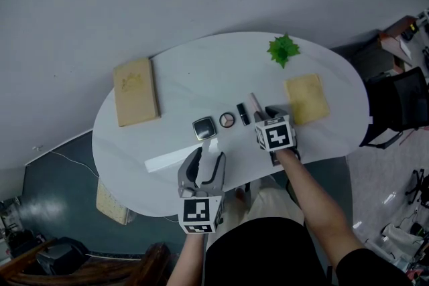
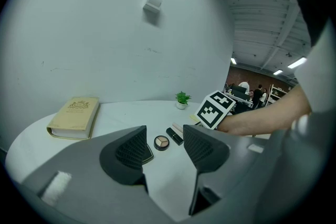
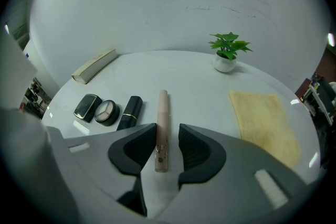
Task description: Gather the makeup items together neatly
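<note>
Several makeup items lie in a row mid-table: a square black compact (image 1: 204,128), a round eyeshadow pan (image 1: 227,120), a black lipstick (image 1: 242,114) and a pale pink tube (image 1: 255,104). My right gripper (image 3: 167,134) straddles the near end of the pink tube (image 3: 162,113). Its jaws are open, with a thin gap on each side, and the tube rests on the table. My left gripper (image 2: 165,134) hovers open and empty near the table's front edge. The eyeshadow pan (image 2: 161,142) shows beyond its gap, and the compact is partly hidden behind its left jaw.
A tan book (image 1: 135,91) lies at the table's left, a yellow cloth (image 1: 307,98) at the right, and a small potted plant (image 1: 283,49) at the back. The white table (image 1: 201,70) stands against a grey wall. A black chair (image 1: 399,104) stands to the right.
</note>
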Motion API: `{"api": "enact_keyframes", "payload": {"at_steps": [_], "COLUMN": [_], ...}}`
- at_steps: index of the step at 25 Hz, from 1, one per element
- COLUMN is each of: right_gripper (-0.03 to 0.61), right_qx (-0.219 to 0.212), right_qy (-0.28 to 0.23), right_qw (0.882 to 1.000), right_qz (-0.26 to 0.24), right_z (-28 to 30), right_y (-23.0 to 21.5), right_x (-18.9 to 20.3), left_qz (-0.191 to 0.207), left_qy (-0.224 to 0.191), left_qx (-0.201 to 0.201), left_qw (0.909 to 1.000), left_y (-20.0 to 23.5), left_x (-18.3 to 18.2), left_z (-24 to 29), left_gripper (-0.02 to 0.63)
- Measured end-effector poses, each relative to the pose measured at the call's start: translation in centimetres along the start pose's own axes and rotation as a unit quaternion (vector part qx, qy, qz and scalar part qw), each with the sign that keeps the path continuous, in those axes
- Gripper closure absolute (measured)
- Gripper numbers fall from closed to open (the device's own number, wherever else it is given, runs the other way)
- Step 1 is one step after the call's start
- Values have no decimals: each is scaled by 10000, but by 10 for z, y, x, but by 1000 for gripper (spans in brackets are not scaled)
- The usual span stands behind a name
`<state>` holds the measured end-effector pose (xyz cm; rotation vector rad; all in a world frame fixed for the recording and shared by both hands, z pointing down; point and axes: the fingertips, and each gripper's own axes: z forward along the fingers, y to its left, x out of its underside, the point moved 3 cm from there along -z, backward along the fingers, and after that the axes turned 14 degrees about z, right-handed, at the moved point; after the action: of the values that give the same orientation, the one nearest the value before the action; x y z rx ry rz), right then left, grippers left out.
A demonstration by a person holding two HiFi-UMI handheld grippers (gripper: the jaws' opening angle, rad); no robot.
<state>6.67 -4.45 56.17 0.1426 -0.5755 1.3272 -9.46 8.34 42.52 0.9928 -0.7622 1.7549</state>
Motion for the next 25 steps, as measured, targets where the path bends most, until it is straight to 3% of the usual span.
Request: {"api": "enact_keyframes", "payload": {"at_steps": [25], "right_gripper": [453], "right_qx": [27], "right_qy": [1], "right_qw": [9999], "right_qz": [-130], "right_z": [-2], "right_y": [3], "right_x": [0], "left_qz": [-2], "left_qy": [-34], "left_qx": [-46], "left_qw": [10000], "left_y": [8], "left_x": [3], "left_z": [-8], "left_gripper": [396]}}
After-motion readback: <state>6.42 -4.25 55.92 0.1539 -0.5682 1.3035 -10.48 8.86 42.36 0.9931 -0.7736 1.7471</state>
